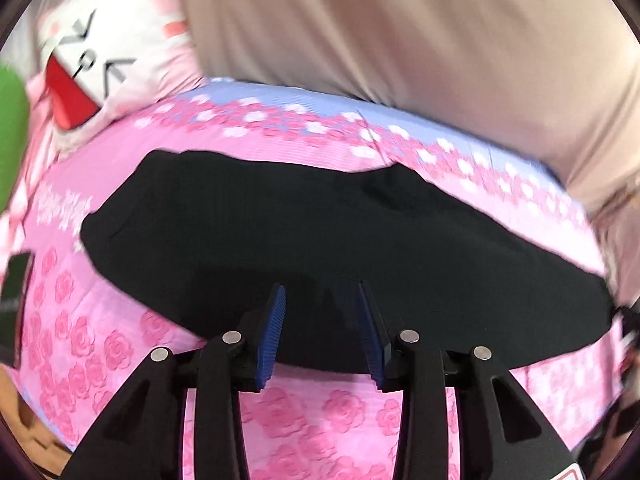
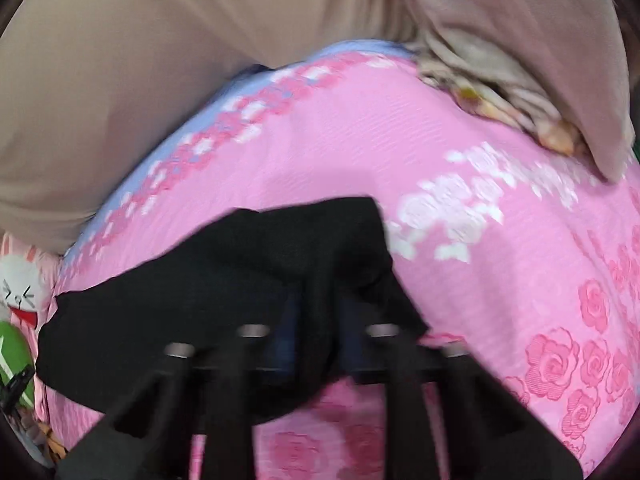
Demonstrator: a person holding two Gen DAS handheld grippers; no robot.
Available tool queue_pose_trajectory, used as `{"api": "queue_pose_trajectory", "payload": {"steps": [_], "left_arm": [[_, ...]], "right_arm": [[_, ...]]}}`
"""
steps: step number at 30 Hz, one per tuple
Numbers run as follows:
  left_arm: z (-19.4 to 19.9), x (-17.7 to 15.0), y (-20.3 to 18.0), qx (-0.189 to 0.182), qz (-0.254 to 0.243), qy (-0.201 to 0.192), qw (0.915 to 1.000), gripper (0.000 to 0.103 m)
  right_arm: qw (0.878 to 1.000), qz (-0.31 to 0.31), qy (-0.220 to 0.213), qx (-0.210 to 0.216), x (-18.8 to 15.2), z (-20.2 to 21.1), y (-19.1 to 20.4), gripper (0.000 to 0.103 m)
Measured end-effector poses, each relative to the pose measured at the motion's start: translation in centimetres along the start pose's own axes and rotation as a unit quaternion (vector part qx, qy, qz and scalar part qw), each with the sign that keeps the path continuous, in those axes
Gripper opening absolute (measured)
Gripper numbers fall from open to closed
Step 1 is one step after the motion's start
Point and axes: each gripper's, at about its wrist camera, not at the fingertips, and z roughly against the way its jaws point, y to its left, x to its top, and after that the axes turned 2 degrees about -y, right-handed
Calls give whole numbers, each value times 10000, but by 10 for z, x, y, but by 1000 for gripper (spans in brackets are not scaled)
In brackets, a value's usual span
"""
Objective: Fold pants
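Black knit-fabric pants point(image 1: 304, 232) lie on a pink rose-patterned quilted bedspread point(image 1: 320, 412), already doubled into a broad, flattened band that covers the middle of the bed surface. In the left wrist view the band's long axis runs from the far left to the near right, with one rounded end toward the white cartoon-rabbit cushion point(image 1: 104, 56) and the other end running out of view at the right edge. The left gripper point(image 1: 322, 320) hovers at the near long edge of the garment; its blue ribbed pads point(image 1: 274, 332) stand spread apart with no fabric pinched between them, which suggests that this side is laid down and released. The right gripper point(image 2: 316, 344) appears blurred in its own view; its jaws are drawn together on a raised ridge of the black cloth, and the fabric drapes away from that pinch toward the left and the far side. This grip probably serves to carry one end over for the next fold while the rest lies anchored by its own weight. Beige trouser fabric of the person point(image 2: 120, 80) fills the far side of both views.
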Motion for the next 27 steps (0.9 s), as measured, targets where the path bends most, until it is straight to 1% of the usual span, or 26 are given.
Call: {"api": "queue_pose_trajectory", "payload": {"steps": [1, 2, 3, 4, 5, 6, 7, 8, 9, 11, 12, 13, 14, 15, 17, 19, 21, 24, 25, 26, 27], "left_arm": [[-3, -1, -10, 13, -144, 17, 9999, 34], [-6, -3, -17, 14, -244, 43, 9997, 35], [-10, -4, -22, 12, -301, 78, 9995, 35], [-17, -4, -28, 17, -373, 146, 9992, 37], [-26, -7, -32, 38, -447, 236, 9987, 37], [-36, -9, -35, 56, -459, 315, 9984, 37], [-40, -11, -35, 73, -449, 358, 9983, 37], [-47, -14, -36, 103, -407, 437, 9982, 37], [-52, -15, -36, 127, -396, 440, 9982, 37], [-52, -18, -39, 190, -439, 354, 9982, 40], [-52, -18, -40, 168, -454, 330, 9983, 45], [-53, -18, -42, 144, -454, 315, 9984, 49], [-54, -18, -43, 152, -447, 293, 9985, 49], [-55, -18, -44, 187, -454, 267, 9984, 50], [-57, -19, -46, 247, -423, 212, 9986, 52], [-57, -20, -46, 176, -342, 156, 9991, 58], [-58, -21, -45, 133, -290, 122, 9994, 60], [-58, -22, -42, 64, -244, 37, 9997, 60], [-58, -23, -41, 16, -218, 4, 9998, 60], [-59, -24, -40, -21, -213, -26, 9998, 61], [-59, -25, -41, -50, -238, -65, 9997, 64]], "right_arm": [[9997, 25, -237, 27, 3, 16, 3, 5], [9988, 60, -482, -86, 6, 33, 2, 4], [9977, 156, -584, -306, 7, 37, 0, 4], [9935, 361, -591, -907, 6, 33, -8, 6], [9910, 366, -357, -1236, 5, 22, -22, 8], [9898, 81, -56, -1422, -1, 13, -44, 8], [9901, -162, -43, -1395, -7, 15, -56, 8], [9920, -341, -132, -1208, -15, 24, -64, 8], [9940, -429, -211, -988, -23, 33, -68, 12], [9960, -456, -147, -753, -36, 39, -67, 21], [9971, -438, -38, -628, -41, 37, -64, 35], [9973, -439, 27, -590, -42, 34, -61, 47], [9975, -483, 109, -509, -44, 29, -60, 52], [9974, -600, 204, -340, -44, 21, -59, 55], [9964, -778, 347, -29, -46, 6, -56, 55], [9963, -789, 326, -19, -41, -2, -48, 62], [9941, -1007, 398, 113, -38, -5, -44, 68], [9876, -1370, 376, 665, -46, 0, -42, 68], [9841, -1477, 417, 892, -53, 0, -41, 73], [9794, -1600, 458, 1142, -59, -2, -40, 75], [9791, -1615, 367, 1180, -61, 0, -38, 78]]}}
